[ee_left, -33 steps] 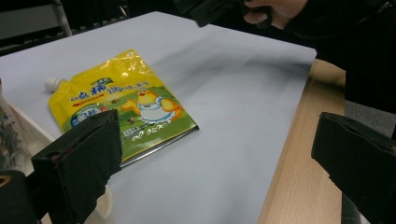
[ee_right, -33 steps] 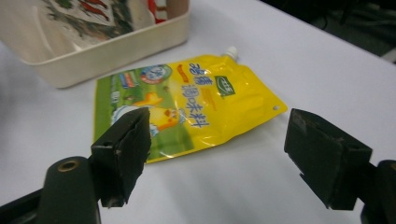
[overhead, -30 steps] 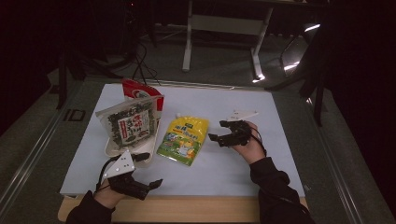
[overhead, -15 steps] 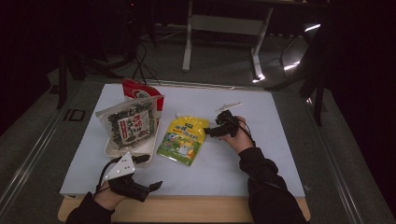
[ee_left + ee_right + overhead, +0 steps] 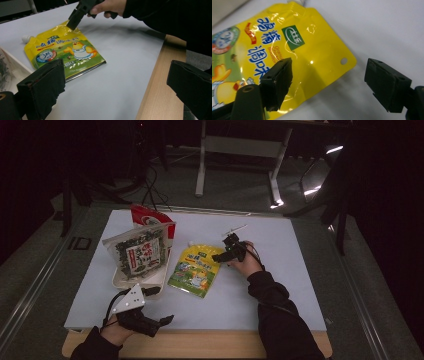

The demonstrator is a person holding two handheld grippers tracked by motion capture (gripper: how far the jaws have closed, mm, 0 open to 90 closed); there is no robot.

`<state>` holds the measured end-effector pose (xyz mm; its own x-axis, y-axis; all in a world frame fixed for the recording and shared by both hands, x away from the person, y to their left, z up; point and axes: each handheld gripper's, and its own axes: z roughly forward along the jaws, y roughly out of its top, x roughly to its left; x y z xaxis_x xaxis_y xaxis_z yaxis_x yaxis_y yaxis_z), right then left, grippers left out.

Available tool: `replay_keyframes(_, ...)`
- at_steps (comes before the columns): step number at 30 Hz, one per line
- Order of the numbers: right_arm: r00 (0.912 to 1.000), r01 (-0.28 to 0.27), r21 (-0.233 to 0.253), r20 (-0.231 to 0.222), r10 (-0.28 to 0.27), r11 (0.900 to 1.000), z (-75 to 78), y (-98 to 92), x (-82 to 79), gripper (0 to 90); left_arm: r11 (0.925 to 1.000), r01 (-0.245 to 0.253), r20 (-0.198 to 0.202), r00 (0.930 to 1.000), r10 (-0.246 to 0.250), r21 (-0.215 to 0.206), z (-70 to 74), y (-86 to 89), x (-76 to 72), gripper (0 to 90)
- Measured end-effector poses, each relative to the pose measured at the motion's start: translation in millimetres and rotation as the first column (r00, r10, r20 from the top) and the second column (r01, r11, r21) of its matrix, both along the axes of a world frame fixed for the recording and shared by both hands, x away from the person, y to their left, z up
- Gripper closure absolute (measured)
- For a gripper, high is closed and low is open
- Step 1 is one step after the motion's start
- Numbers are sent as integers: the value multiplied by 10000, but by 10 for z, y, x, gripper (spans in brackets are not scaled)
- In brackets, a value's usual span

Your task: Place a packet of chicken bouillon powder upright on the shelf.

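While right gripper (image 5: 226,256) hovers at yellow pouch (image 5: 195,270) top corner, jaws wide, empty: glossy film may slip, pouch slides. Left gripper (image 5: 157,324) well below pouch, wide, empty.

Left black two-jaw claw (image 5: 161,322): grey three-cornered plate on top, black cable trailing behind. Right black two-jaw claw (image 5: 223,256): blocky matte jaws with small round holes in their pads. Both of the person's forearms wear long black sleeves (image 5: 272,312).
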<state>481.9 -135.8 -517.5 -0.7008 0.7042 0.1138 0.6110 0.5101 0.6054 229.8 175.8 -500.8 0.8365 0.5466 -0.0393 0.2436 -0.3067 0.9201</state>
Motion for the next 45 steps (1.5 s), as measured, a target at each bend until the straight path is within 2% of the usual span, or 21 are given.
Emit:
replay_keyframes(9, 9979, 154, -335, -625, -175, 9993, -100, 103, 68, 215, 10000, 16, 0, 10000, -16, 44, -5, 7, -4, 26)
replay_keyframes(13, 9962, -60, -179, -868, 44, 9998, -104, 154, 56, 237, 10000, 9, 0, 10000, -9, 60, -7, 11, -2, 26)
replay_keyframes(16, 9968, -259, -223, -758, 242, 9994, -87, 198, 34, 305, 10000, 15, -15, 10000, -14, 79, -7, 10, -4, 26)
replay_keyframes(19, 9970, -392, -282, -677, 373, 9988, -60, 224, 16, 432, 10000, 12, -16, 10000, -11, 92, -7, 8, -4, 26)
replay_keyframes(21, 9963, -550, -320, -683, 527, 9980, -45, 240, 5, 600, 10000, 21, -17, 10000, -21, 97, -8, 8, -4, 26)
replay_keyframes(22, 9973, -580, -545, -485, 554, 9968, -33, 246, -5, 628, 10000, 25, -27, 10000, -25, 89, -10, 9, -3, 26)
replay_keyframes(23, 9972, -595, -503, -487, 571, 9970, -23, 251, -6, 700, 10000, 25, -38, 10000, -24, 77, -11, 9, -2, 26)
replay_keyframes(25, 9962, -741, -711, -520, 705, 9947, -13, 273, -15, 752, 10000, 23, -59, 10000, -22, 73, -15, 8, -2, 26)
replay_keyframes(26, 9958, -764, -733, -566, 723, 9944, -10, 281, -19, 820, 10000, 30, -57, 10000, -30, 72, -17, 7, -1, 25)
replay_keyframes(28, 9951, -831, -786, -608, 784, 9934, -1, 297, -28, 886, 10000, 27, -60, 10000, -27, 85, -19, 5, -3, 26)
replay_keyframes(30, 9948, -862, -826, -608, 813, 9928, 4, 303, -33, 897, 10000, 36, -70, 10000, -35, 81, -20, 5, -3, 26)
replay_keyframes(32, 9953, -850, -908, -536, 803, 9922, 13, 317, -45, 898, 10000, 12, -52, 10000, -12, 75, -20, 7, -3, 26)
replay_keyframes(33, 9953, -950, -1190, -324, 918, 9883, 35, 350, -80, 900, 10000, 18, -64, 10000, -18, 80, -19, 7, -3, 26)
replay_keyframes(37, 9949, -968, -1707, 123, 1003, 9806, 70, 402, -150, 900, 10000, -49, -34, 10000, 49, 68, -17, 11, -2, 25)
replay_keyframes(38, 9937, -959, -1805, 396, 1046, 9789, 93, 412, -187, 900, 9999, -80, -26, 10000, 80, 62, -17, 12, -2, 26)
replay_keyframes(42, 9912, -992, -1774, 691, 1129, 9791, 144, 397, -240, 900, 9999, -143, -39, 9999, 143, 59, -18, 21, 4, 26)
replay_keyframes(45, 9890, -1011, -1565, 918, 1164, 9825, 216, 359, -291, 900, 9999, -140, -47, 9999, 140, 62, -20, 18, 6, 26)
